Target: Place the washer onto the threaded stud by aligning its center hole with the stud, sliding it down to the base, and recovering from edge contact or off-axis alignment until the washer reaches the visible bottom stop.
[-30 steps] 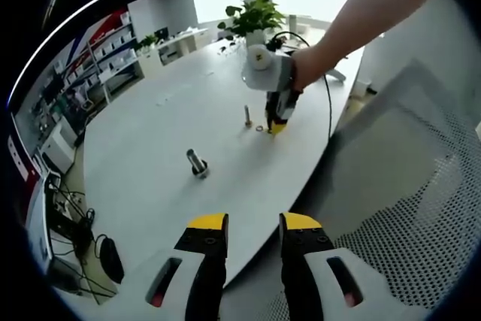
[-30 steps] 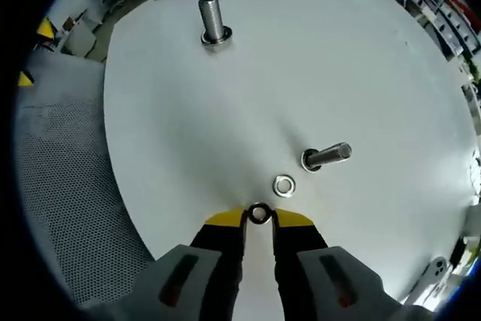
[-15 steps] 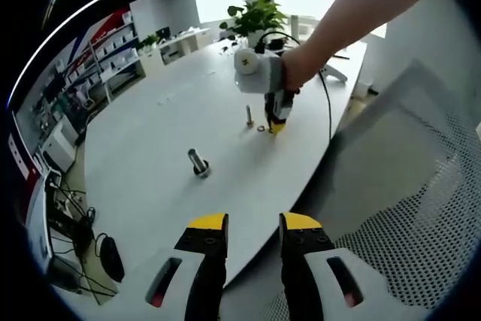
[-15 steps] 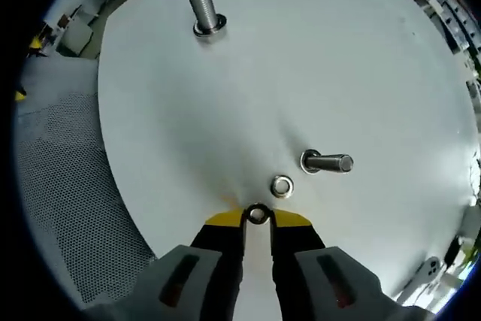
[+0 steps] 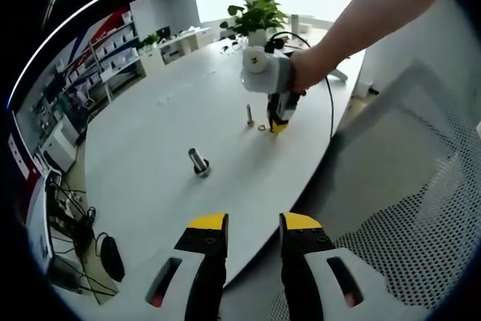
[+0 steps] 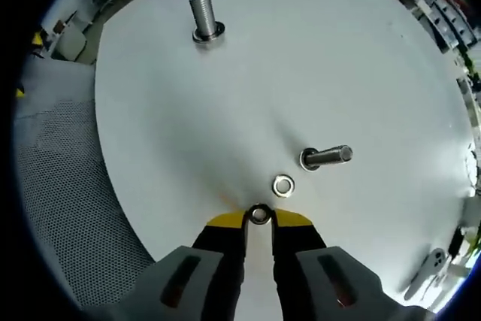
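Note:
In the right gripper view a small steel washer (image 6: 259, 214) sits between the yellow tips of my right gripper (image 6: 259, 221), which is shut on it down at the white table (image 6: 338, 58). A second washer (image 6: 283, 184) lies flat just beyond. Past that a thin threaded stud (image 6: 325, 157) stands on its base. A thicker threaded bolt (image 6: 201, 15) stands farther off. In the left gripper view my left gripper (image 5: 253, 225) is open, holding nothing, near the table's edge. There the right gripper (image 5: 279, 116), held by a hand, stands beside the thin stud (image 5: 249, 116).
A grey perforated mesh surface (image 6: 60, 186) borders the round table on one side. The thicker bolt (image 5: 198, 163) stands mid-table. A potted plant (image 5: 257, 19) sits at the table's far end. Shelves (image 5: 98, 58) and cables (image 5: 71, 223) lie beyond the table.
The right gripper and its hand have rocked slightly, so its view swayed. The washer stays between its tips. The left gripper has not moved.

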Tool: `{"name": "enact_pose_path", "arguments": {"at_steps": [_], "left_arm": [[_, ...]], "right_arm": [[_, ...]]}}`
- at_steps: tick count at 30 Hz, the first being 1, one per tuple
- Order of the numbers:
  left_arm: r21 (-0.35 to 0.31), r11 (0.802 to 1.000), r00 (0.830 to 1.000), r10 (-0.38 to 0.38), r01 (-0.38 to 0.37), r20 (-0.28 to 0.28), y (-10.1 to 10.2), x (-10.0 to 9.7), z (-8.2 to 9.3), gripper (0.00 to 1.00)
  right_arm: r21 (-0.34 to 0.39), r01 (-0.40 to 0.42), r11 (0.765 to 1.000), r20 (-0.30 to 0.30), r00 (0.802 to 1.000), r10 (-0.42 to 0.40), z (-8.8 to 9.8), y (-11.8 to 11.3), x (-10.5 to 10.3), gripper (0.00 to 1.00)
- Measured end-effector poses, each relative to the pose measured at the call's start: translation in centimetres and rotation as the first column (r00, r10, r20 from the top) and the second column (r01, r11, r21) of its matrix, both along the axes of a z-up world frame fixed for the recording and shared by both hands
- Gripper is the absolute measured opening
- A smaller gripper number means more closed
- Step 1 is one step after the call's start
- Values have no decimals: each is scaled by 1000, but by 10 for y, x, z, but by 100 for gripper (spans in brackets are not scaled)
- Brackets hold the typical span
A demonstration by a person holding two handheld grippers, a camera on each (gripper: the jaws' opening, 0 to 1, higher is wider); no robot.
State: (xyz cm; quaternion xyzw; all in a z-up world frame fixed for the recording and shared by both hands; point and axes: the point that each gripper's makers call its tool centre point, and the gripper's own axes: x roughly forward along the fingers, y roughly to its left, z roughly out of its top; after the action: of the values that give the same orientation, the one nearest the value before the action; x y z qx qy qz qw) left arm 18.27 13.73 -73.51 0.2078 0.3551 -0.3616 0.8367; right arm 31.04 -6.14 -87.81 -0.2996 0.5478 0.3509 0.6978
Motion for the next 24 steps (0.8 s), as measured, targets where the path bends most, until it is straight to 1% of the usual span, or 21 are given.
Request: {"name": "enact_pose_path", "arguments": {"at_steps": [2, 5, 11, 15, 17, 19, 21, 23, 24], "left_arm": [[1, 1000, 1000, 2, -2, -2, 0, 0, 0, 25], [1, 1000, 1000, 6, -6, 2, 1, 1, 0, 25], [-15, 1000, 1000, 16, -15, 16, 1, 3, 4, 25], [-26, 999, 999, 22, -22, 24, 1, 4, 6, 25], [-28, 999, 999, 23, -22, 24, 1, 4, 7, 25], [-26, 999, 999, 21, -21, 27, 1, 4, 7, 26], [-28, 999, 999, 24, -23, 31, 1, 5, 8, 26], [-33, 999, 999, 30, -28, 35, 2, 5, 9, 26], [-36, 999, 999, 32, -31, 37, 2, 6, 9, 26]], "right_arm": [[9, 14, 1000, 7, 1000, -14, -1, -1, 1, 14], [13, 5, 1000, 22, 1000, -5, 1, 0, -4, 14], [40, 24, 999, 19, 1000, -24, 0, 0, -3, 15], [22, 37, 999, 2, 999, -37, -1, 1, -2, 15], [26, 43, 999, 1, 999, -43, -1, -1, -2, 15], [38, 58, 998, -14, 998, -57, 0, -1, -1, 15], [26, 59, 998, -35, 998, -58, -2, 0, 0, 14], [-11, 26, 1000, -40, 999, -26, -1, 0, -1, 15], [-21, 21, 1000, -40, 999, -22, -2, 1, -2, 15]]}}
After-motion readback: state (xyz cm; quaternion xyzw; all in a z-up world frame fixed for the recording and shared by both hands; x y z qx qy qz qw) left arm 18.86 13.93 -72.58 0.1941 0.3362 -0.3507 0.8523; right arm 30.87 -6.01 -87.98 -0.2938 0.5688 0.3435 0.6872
